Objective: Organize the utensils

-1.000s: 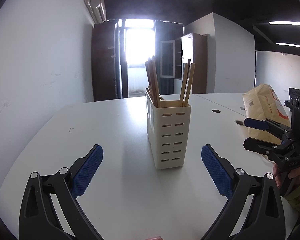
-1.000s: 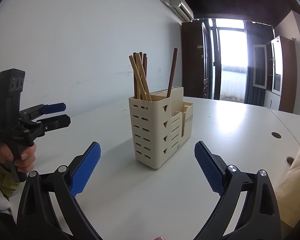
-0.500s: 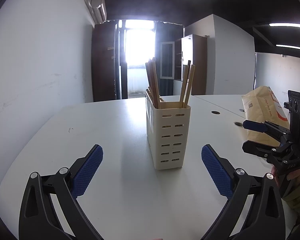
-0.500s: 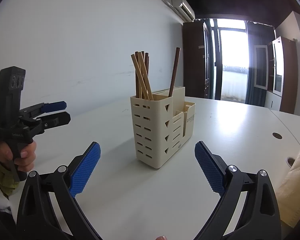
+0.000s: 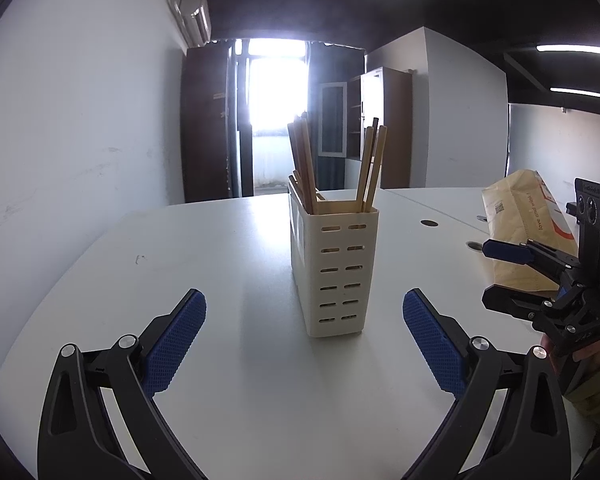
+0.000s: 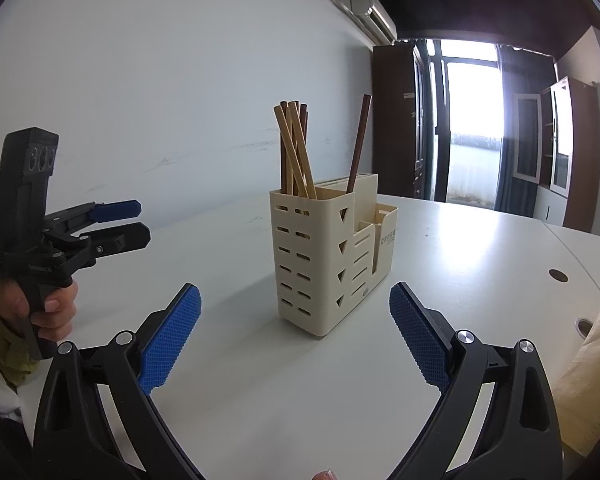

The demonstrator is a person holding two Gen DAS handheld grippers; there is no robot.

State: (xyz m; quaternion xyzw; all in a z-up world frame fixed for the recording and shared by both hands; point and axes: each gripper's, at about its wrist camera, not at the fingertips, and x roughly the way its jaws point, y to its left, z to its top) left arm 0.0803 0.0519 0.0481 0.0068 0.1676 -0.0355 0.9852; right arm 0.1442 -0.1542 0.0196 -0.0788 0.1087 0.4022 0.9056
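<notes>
We hold both tools released and empty: our left gripper (image 5: pixel 304 344) and right gripper (image 6: pixel 296 336) each gape wide, near the cream slotted plastic utensil holder (image 5: pixel 334 268) standing upright mid-table (image 5: pixel 204 248), light and dark wooden chopsticks (image 6: pixel 296 148) leaning inside its tall compartment.

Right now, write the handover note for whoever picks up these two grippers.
Left gripper: open, empty, facing the narrow slotted end of the cream utensil holder.
Right gripper: open, empty, facing the holder's corner from the other side.
Chopsticks stand in the holder's tall compartment, and one dark stick leans apart from the bundle.
The lower compartments look empty.
No loose utensils are visible on the white table, so what remains cannot be judged from these views.
</notes>
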